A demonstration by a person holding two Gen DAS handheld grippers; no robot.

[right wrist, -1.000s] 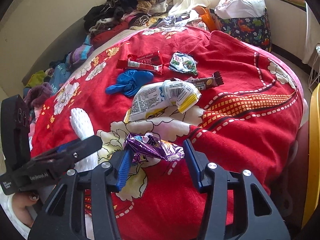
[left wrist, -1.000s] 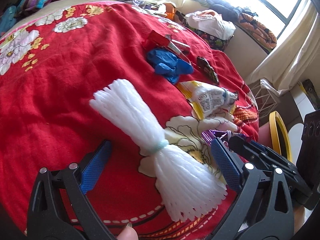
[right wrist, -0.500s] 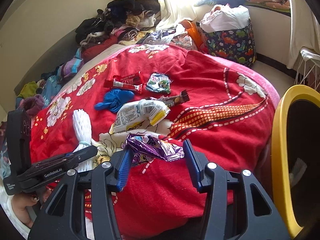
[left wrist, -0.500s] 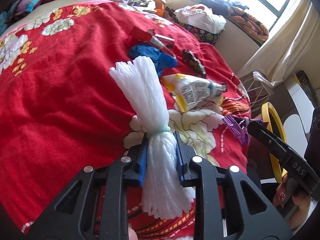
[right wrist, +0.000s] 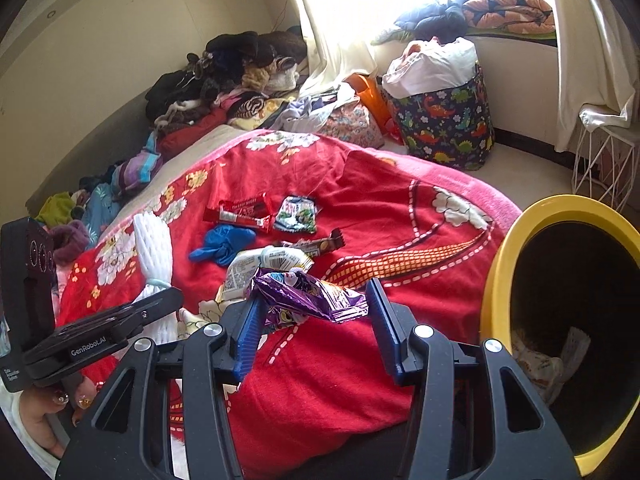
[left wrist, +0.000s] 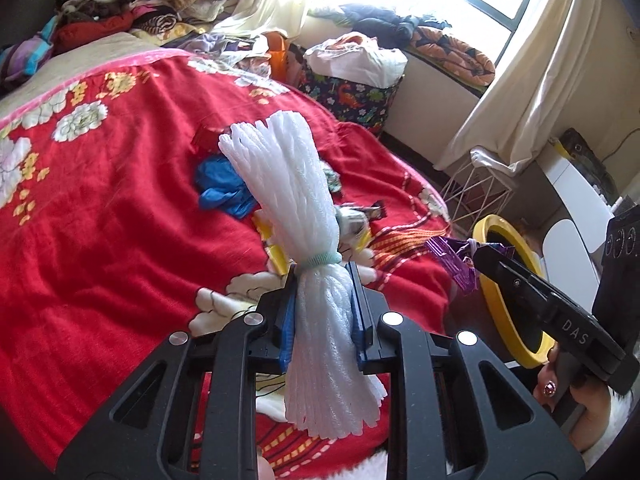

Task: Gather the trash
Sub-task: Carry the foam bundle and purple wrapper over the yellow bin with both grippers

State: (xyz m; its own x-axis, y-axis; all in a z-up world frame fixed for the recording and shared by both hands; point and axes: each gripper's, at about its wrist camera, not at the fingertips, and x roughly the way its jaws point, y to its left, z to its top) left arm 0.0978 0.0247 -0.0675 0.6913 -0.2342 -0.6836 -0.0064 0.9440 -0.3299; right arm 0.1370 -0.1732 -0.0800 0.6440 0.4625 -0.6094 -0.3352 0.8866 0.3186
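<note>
The white foam net (left wrist: 316, 264) sits pinched in my left gripper (left wrist: 322, 312), lifted off the red bedspread (left wrist: 100, 220). My left jaws are closed narrow on it just below the green band that cinches its waist. It looks very light, soft and springy, so I judge the waist is the right place to hold: the bundle is tightest there and the flared ends would squash and slip. Its long axis runs up and away from me along the jaws, tilted slightly left, with one fanned end pointing toward the far side of the bed and the other hanging down between my fingers.

In my right gripper (right wrist: 316, 320) I carry the purple wrapper (right wrist: 308, 298). These jaws stand fairly wide; the crinkled foil spans the gap, its left end against the left pad, and I cannot tell whether the right pad touches it. It is thin, light and slick, so I judge the hold is loose. It lies crosswise, its long axis running left to right.

The yellow bin (right wrist: 560, 320) stands just to my right beside the bed, mouth open toward me. On the bedspread lie 5 more pieces: a blue glove (right wrist: 224, 242), a white packet (right wrist: 264, 266), a brown bar wrapper (right wrist: 316, 245), a red wrapper (right wrist: 240, 212) and a small green-and-white packet (right wrist: 298, 214).
</note>
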